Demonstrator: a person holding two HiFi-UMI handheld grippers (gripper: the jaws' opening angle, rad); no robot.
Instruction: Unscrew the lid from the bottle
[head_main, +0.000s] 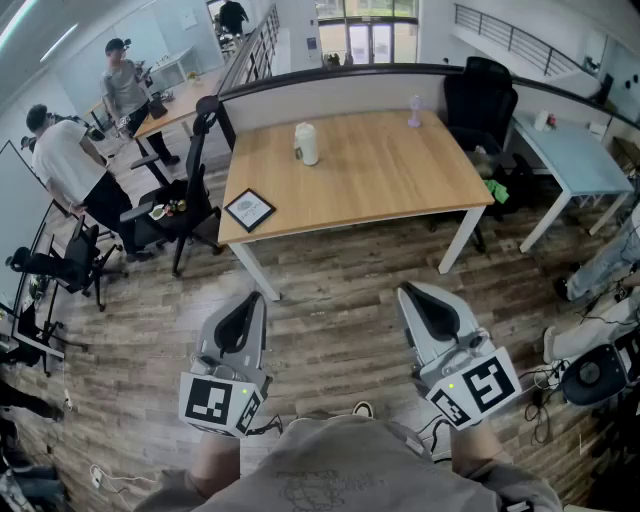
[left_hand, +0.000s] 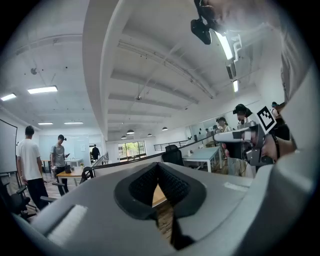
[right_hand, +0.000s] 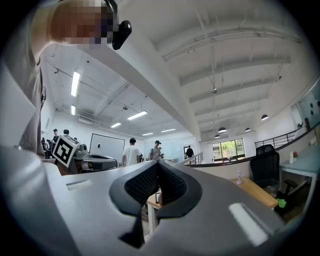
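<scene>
Well ahead of both grippers, far out of reach, the pale upright cylindrical bottle (head_main: 306, 143) stands on the light wooden table (head_main: 400, 180), toward its far edge. The left gripper (head_main: 250, 302) and the right gripper (head_main: 412, 294) hang side by side over the plank floor. Each has its jaws pressed together with nothing between them. A black-framed card (head_main: 249, 209) lies straight ahead of the left gripper on the table's near corner, well short of the bottle. The lid is too small to make out from here. My read is that the bottle is light, smooth plastic, likely to spin or tip under a twist. One gripper should clamp the body at mid-height, firmly but without crushing it, while the other grips across the lid on top.
</scene>
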